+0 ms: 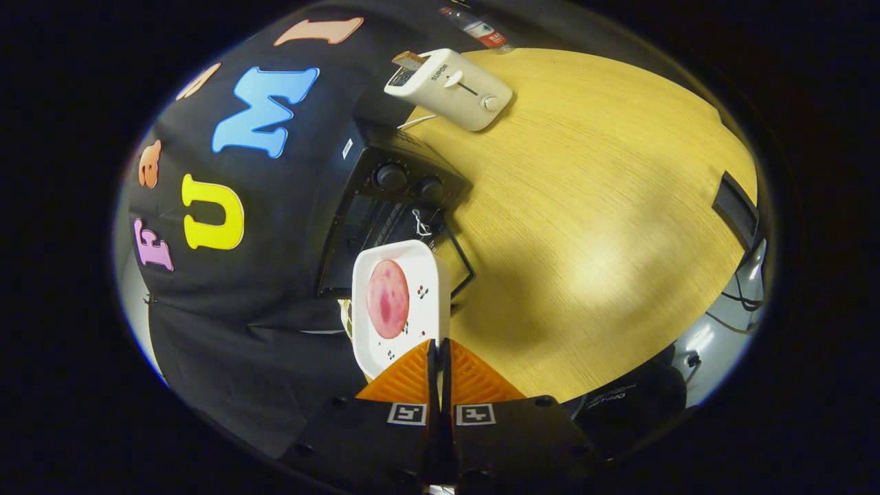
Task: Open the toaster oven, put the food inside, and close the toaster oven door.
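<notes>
My gripper [438,347] is shut on the near rim of a white rectangular plate [432,289], its orange fingers [405,378] pressed together on it. A round pink slice of meat [388,299] lies on the plate. Just beyond the plate is the black toaster oven [395,196], with two knobs [390,177] on its front. Its door [462,265] looks swung down open toward the table, and the plate's far end is at the dark opening. The whole view is tilted, so the oven appears on its side.
The oven stands on a light wooden table [584,206]. A white pop-up toaster [450,86] with a slice of bread in it stands farther along, with a plastic bottle [478,27] behind it. A black block [735,210] sits at the table's far edge.
</notes>
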`<state>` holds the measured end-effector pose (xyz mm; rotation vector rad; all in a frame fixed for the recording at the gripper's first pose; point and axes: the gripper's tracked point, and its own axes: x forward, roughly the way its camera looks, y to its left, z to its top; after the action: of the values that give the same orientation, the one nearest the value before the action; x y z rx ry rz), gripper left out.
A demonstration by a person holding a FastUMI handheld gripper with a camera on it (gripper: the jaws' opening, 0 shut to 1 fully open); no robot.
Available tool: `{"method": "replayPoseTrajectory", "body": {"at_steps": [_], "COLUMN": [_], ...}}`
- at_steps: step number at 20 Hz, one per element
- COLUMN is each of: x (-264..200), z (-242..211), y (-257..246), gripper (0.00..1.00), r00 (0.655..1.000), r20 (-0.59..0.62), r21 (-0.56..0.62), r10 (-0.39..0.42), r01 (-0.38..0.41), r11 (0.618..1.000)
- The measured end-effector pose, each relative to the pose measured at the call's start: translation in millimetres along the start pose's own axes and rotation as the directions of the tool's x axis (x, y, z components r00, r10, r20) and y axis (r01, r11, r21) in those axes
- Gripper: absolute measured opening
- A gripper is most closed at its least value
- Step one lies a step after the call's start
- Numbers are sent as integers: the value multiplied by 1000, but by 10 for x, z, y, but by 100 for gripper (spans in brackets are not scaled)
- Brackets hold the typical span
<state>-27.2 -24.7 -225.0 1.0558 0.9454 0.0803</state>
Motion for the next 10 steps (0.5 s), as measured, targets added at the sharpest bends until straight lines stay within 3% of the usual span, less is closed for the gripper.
{"method": "replayPoseTrajectory", "body": {"at_steps": [10], "x": [871], "z": [77], "y": [463], "gripper": [2], "r00": [1000], "r20": [-14], "r21": [44], "r10": [16], "r01": [-16], "r11": [999]}}
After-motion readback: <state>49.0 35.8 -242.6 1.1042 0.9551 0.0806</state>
